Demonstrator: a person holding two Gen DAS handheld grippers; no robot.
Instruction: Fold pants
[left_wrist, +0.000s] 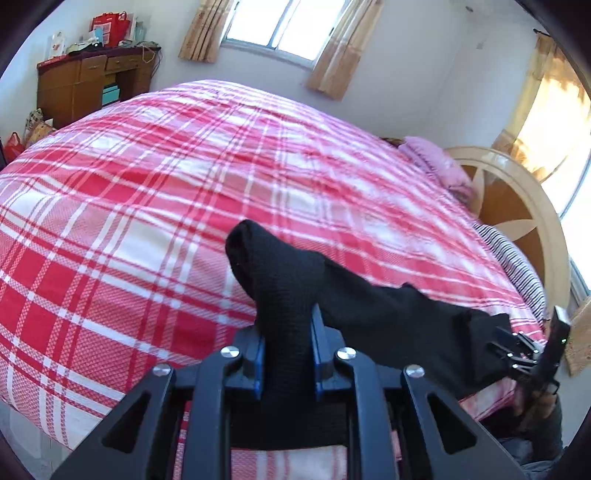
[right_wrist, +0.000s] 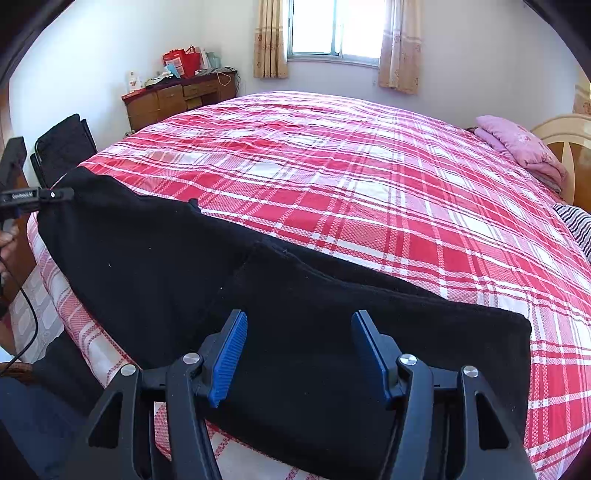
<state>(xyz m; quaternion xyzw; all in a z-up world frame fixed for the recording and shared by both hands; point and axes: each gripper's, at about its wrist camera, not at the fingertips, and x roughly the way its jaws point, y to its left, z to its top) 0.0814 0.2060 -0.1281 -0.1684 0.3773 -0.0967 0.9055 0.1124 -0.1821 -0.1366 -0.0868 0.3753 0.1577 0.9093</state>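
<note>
The left gripper (left_wrist: 287, 347) is clamped tight on a bunched fold of the black pants (right_wrist: 295, 332), lifting it off the bed (right_wrist: 369, 177). The right gripper (right_wrist: 299, 354) hovers spread wide over the cloth, gripping nothing. One pair of pants lies along the near edge of the red plaid cover. Beyond: one pink pillow (right_wrist: 517, 144), a wooden desk (right_wrist: 177, 96), a curtained window (right_wrist: 336, 29).

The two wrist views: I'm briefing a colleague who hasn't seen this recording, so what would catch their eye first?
The red-and-white plaid bedspread fills both views. Against it, the black pants lie along the bed's near edge. The left gripper is clamped on a bunched fold of them, while the right gripper hovers open above the cloth. A pink pillow sits at the far right by the headboard.
</note>
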